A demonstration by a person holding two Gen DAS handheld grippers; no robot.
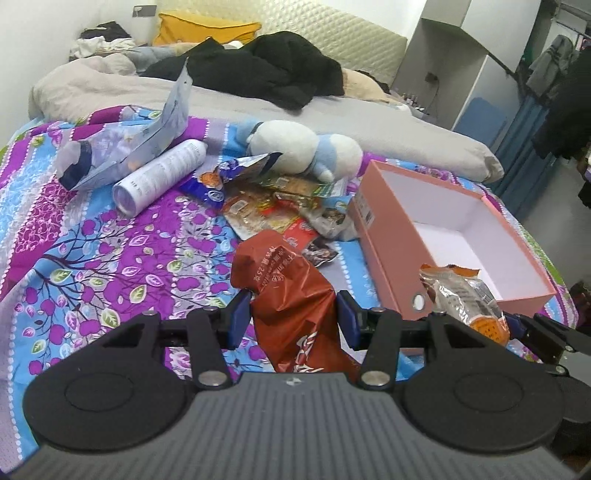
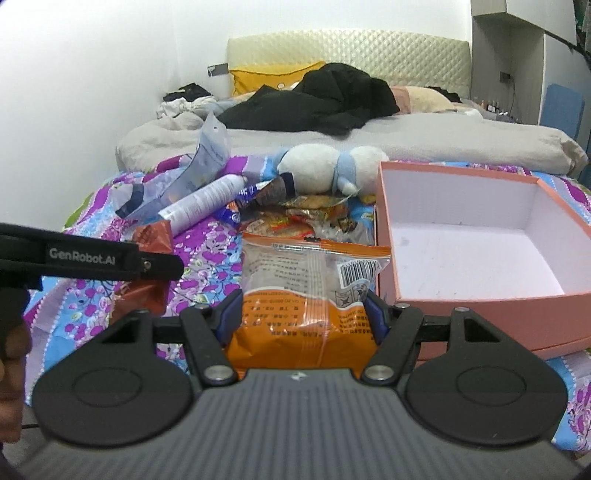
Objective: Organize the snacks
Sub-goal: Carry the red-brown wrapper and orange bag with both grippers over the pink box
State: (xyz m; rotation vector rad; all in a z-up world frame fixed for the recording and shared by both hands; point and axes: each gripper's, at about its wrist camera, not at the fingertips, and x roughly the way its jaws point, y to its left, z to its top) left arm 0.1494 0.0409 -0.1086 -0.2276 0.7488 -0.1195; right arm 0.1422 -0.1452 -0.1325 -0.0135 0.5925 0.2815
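Note:
My left gripper (image 1: pixel 293 319) is shut on a crumpled red-brown snack bag (image 1: pixel 284 291), held above the bedspread. My right gripper (image 2: pixel 303 317) is shut on an orange and clear snack packet (image 2: pixel 310 280) with a barcode; the same packet (image 1: pixel 465 295) shows in the left wrist view by the box's near corner. An empty pink box (image 2: pixel 498 306) with a white inside stands open on the right, also the pink box (image 1: pixel 388 221). A heap of snack packets (image 1: pixel 273 206) lies left of the box; the same heap (image 2: pixel 306 218) sits beyond the orange packet. The left gripper's arm (image 2: pixel 92 258) crosses the right wrist view, with the red bag (image 2: pixel 147 266) under it.
A white and blue plush toy (image 1: pixel 303 147) lies behind the snacks. A white bottle (image 1: pixel 162 170) and a pale blue pouch (image 1: pixel 147 136) rest on the purple floral bedspread (image 1: pixel 110 258). Black clothes (image 1: pixel 266 70), a grey duvet and a yellow pillow (image 1: pixel 199 29) lie further back.

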